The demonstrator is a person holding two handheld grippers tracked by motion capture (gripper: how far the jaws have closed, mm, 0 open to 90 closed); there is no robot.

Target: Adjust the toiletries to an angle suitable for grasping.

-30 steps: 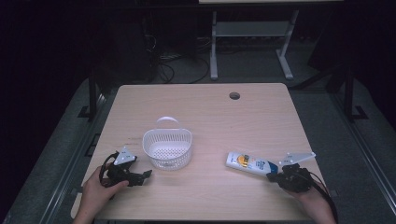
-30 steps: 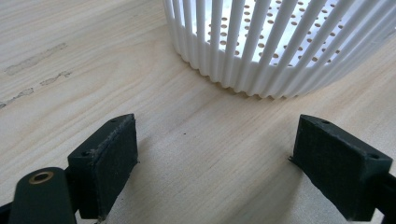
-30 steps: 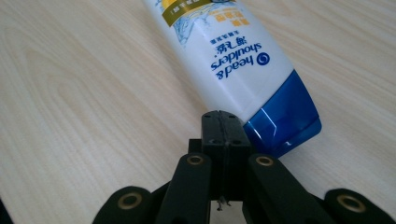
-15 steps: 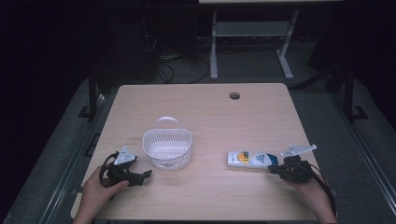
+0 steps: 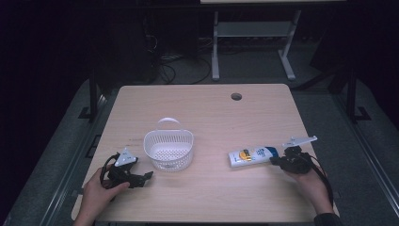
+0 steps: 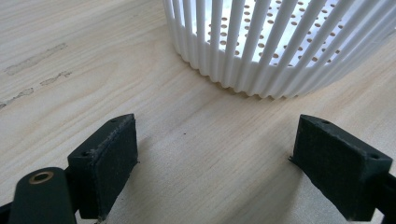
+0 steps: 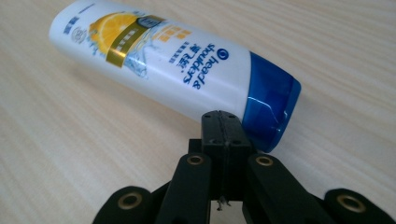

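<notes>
Meanwhile, right tool [image 7: 223, 135] clenched empty against the shampoo bottle [image 7: 173, 65] — left tool [image 6: 224, 163] wide, released.

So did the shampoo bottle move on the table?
Yes. The shampoo bottle has swung: it now lies nearly level, its white end nearer the basket, with the right gripper shut against its blue cap.
</notes>
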